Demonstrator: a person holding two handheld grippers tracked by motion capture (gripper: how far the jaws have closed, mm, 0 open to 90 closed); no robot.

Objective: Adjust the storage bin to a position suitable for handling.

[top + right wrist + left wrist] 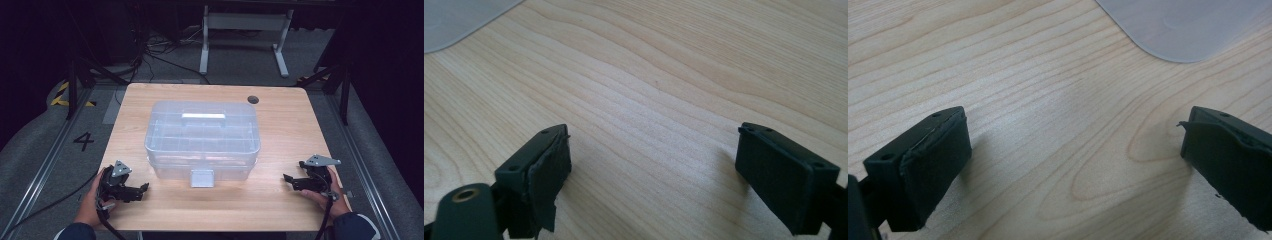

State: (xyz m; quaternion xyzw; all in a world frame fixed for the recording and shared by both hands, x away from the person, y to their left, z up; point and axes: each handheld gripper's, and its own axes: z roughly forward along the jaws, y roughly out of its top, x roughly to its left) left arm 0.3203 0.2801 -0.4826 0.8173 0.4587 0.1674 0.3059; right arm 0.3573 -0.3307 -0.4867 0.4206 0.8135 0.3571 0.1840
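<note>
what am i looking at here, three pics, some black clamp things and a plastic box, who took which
A person sits at a wooden table and holds a hand-held clamp tool in each hand. The wide picture comes from a camera above, looking down: the left gripper and right gripper rest near the table's front edge. Between them stands a clear plastic box, lid on, with a handle on top and a latch at the front. The two close-ups come from small cameras riding on each tool, looking along its black jaws at bare wood and a corner of the box. Both tools are open and hold nothing.

Dark-blue sleeves; black hand-held grippers with grey plates.
</note>
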